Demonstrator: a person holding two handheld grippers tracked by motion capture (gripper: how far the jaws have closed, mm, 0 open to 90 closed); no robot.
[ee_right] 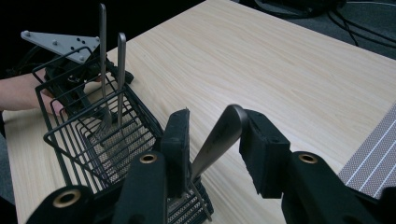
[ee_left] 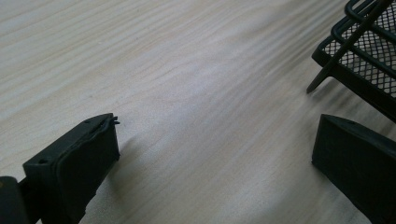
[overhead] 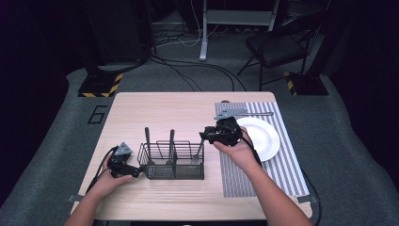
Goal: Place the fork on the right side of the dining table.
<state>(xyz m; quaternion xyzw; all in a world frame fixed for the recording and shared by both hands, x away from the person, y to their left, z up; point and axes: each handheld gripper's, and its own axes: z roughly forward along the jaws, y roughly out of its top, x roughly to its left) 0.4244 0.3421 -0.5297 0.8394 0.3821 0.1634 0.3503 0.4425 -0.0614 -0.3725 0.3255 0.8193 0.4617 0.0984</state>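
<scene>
Between the right gripper's [ee_right: 212, 140] two black pads sits the rounded end of a metal handle [ee_right: 219, 137], and there's daylight on both sides of it: the jaws stand narrowly apart around that handle, not yet pinching it. It belongs to a piece of cutlery [overhead: 198, 151] standing tilted in the right-hand compartment of the black wire caddy [overhead: 172, 161], head down in the mesh, so whether it's a fork or a spoon I can't tell. Two more utensils stand upright further along the caddy, in its left and middle compartments.

Handling call: that handle is thin, stiff, polished steel. Light, but slippery, and liable to swivel between flat pads. I'd say the best hold is just below the widened tip, across its flat faces, then lift straight up so the head clears the wire rim without dragging the light caddy along.

Over by the caddy's left end, the left gripper [overhead: 123, 162] rests low on the tabletop [ee_left: 187, 70], jaws wide open with bare wood between them, close beside the caddy's corner but not touching it. Well placed to steady it, in my view.

Out toward the right edge lies a striped placemat [overhead: 282, 174] carrying a white plate [overhead: 263, 136].
</scene>
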